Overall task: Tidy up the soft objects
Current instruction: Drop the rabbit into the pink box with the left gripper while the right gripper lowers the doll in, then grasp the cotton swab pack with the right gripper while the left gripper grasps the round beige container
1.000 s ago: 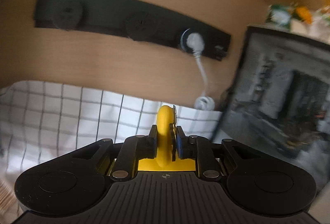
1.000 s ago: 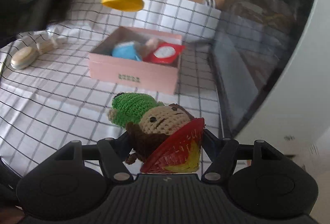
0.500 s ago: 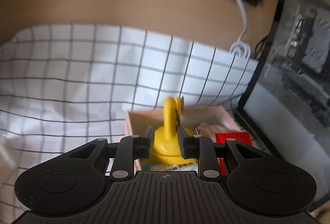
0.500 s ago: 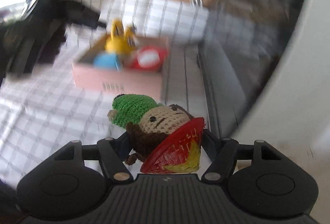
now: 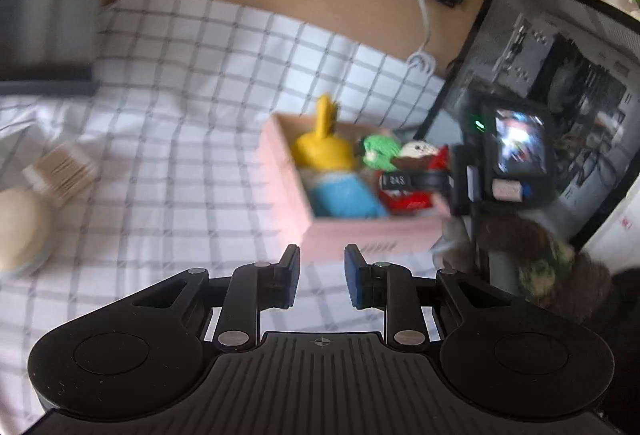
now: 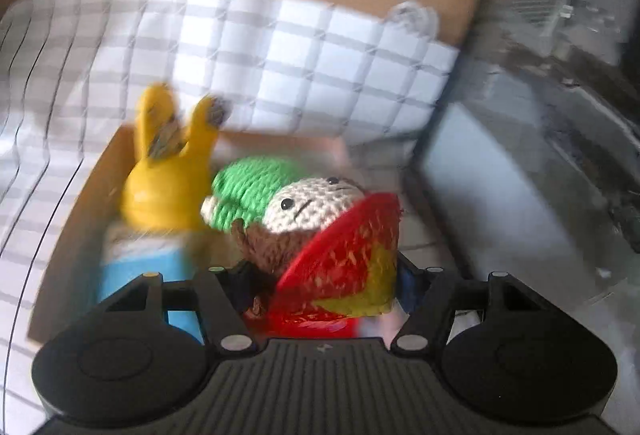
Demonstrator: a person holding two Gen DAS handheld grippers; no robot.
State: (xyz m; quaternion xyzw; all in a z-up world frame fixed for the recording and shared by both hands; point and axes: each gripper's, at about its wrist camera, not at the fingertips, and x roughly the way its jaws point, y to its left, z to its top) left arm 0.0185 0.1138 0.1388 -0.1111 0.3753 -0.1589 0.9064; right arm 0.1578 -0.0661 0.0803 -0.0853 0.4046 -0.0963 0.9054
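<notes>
We hold the crocheted doll (image 6: 304, 211) in our right gripper (image 6: 320, 279), its jaws easing inward on the brown body with the red wedge (image 6: 344, 263) pressed beside it, and we carry it low over the pink box (image 5: 360, 231) so it can drop among the other soft toys. Our left gripper (image 5: 322, 281) hangs back at six o'clock from the box, jaws narrow with nothing between the blue pads, probably clear of the way so the right hand has room. The yellow toy (image 5: 322, 149) already stands in the box at the eleven o'clock corner, leaning on the blue toy (image 5: 340, 195) below it. In the left view a tag on the right gripper reads roughly "84S", blurred; small print on the box front is unreadable. A brush (image 5: 60, 171) lies at nine o'clock on the checked cloth (image 5: 180, 75).
</notes>
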